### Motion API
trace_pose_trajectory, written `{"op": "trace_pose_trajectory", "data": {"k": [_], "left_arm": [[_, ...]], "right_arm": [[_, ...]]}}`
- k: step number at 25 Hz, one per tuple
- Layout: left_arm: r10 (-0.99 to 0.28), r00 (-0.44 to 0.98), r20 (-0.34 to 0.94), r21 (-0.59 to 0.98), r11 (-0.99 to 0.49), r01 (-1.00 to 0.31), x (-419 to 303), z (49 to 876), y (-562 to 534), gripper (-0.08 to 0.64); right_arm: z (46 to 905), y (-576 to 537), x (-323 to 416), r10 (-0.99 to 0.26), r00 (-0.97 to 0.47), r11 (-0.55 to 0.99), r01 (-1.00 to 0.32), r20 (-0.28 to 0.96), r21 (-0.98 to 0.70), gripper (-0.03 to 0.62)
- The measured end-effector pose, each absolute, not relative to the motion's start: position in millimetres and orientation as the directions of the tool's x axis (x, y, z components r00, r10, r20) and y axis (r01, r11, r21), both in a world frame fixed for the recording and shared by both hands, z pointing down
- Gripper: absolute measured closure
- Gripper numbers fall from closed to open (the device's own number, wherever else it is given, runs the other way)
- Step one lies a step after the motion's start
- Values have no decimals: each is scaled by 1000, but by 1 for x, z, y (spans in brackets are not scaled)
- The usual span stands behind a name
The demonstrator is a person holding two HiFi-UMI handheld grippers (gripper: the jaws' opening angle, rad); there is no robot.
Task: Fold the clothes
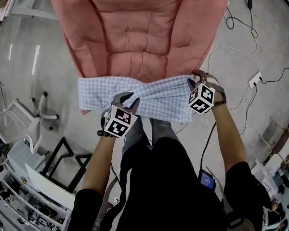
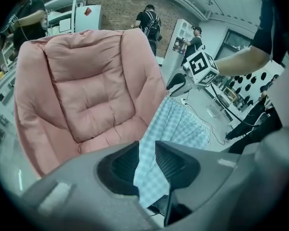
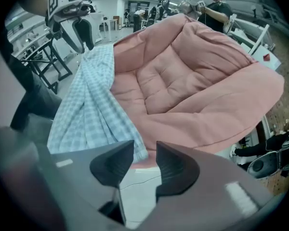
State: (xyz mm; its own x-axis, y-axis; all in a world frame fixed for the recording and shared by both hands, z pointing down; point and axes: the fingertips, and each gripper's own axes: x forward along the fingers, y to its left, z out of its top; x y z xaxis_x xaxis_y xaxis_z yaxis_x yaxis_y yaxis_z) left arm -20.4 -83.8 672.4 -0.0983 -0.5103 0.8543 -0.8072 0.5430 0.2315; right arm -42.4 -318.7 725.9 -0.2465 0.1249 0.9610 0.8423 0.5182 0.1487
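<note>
A light blue checked garment (image 1: 154,97) lies stretched across the front edge of a pink padded armchair (image 1: 135,28). My left gripper (image 1: 127,99) is at the garment's lower middle. In the left gripper view it (image 2: 147,160) is shut on a fold of the checked cloth (image 2: 178,124), which runs up toward my right gripper (image 2: 176,85). My right gripper (image 1: 195,77) is at the garment's right end. In its own view it (image 3: 145,155) stands open. The cloth's edge (image 3: 91,105) lies just beside the left jaw and only floor shows in the gap. The armchair (image 3: 183,76) fills that view's middle.
Cables (image 1: 241,28) and a power strip (image 1: 255,79) lie on the floor to the right of the armchair. A white chair (image 1: 24,124) and a black frame (image 1: 67,158) stand at the left. People (image 2: 149,20) stand far behind the armchair.
</note>
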Motion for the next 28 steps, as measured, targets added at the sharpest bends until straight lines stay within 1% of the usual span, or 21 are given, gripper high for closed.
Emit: {"op": "trace_pose_trajectory", "data": {"k": [2,8,10,12,14,16,20,23,28], "left_arm": [[-501,-97,860,232,552,-801,-22,677,-83,445],[-485,-89,870,238,572,-785,-21,691,-85,446],[-478,-85,874,239,577,-781,-19,695,-85,446],[-471,-82,878,240,581,-778,-17,696,-86,446],[-468,-79,880,238,580,-779,-15,697,-86,446],[-461,-78,884,228,572,-788,-13,699,-85,446],[-441,-70,895,204,542,-815,-9,702,-84,446],[-421,-60,905,172,493,-853,-5,706,-86,440],[-397,-64,916,102,383,-918,6,714,-97,365]], "right_arm": [[734,-318,-42,126,-197,498,860,972,110,431],[753,-318,-38,128,-152,450,890,980,79,434],[757,-319,-37,128,-147,441,894,981,76,459],[757,-320,-35,128,-153,439,895,980,82,497],[754,-319,-33,132,-177,450,888,975,101,529],[746,-317,-31,145,-210,473,873,967,119,540],[717,-313,-25,177,-287,513,843,941,161,546],[694,-315,-17,191,-349,530,823,917,203,546],[660,-323,13,185,-449,564,777,874,279,548]]}}
